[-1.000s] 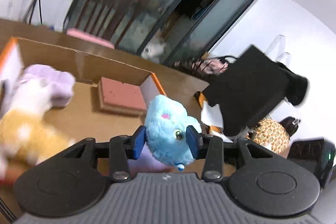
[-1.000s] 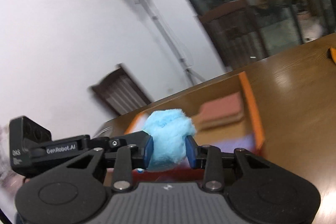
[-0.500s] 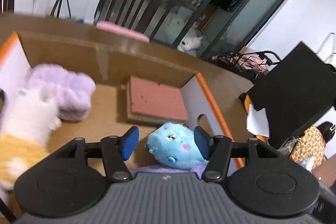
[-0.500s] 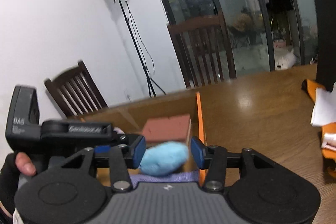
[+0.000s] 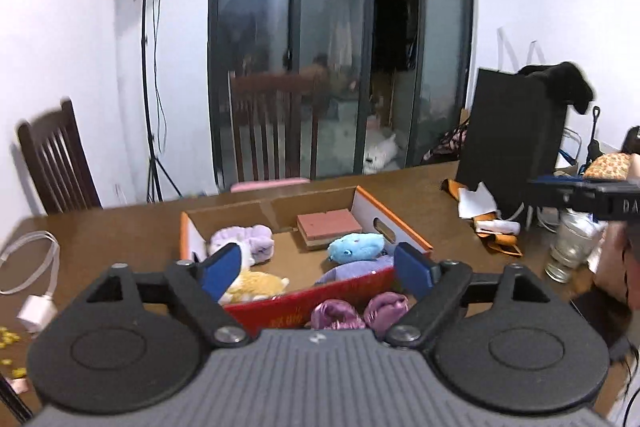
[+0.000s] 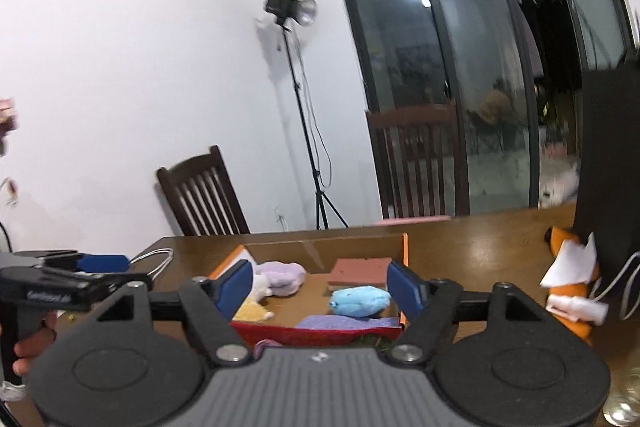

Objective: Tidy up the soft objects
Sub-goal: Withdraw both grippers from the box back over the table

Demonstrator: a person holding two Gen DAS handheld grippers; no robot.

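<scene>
A brown wooden table (image 5: 448, 223) fronts dark glass doors (image 5: 340, 39); ahead of both released, empty grippers (image 5: 316, 269) (image 6: 320, 289) sits a cardboard box (image 5: 404, 231) holding a blue plush (image 5: 356, 247).

A box (image 5: 404, 223) is sitting on the table (image 5: 120, 231); inside it, a plush toy (image 5: 356, 246) is lying before a block (image 5: 329, 222).

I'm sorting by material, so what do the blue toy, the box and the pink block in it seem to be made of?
Blue toy: plush, by its fuzzy pile and soft rounded shape. Box: corrugated cardboard, with matte brown inner walls and printed white and orange sides. Pink block: probably foam or sponge, matte and slightly grainy; hard to confirm.
</scene>
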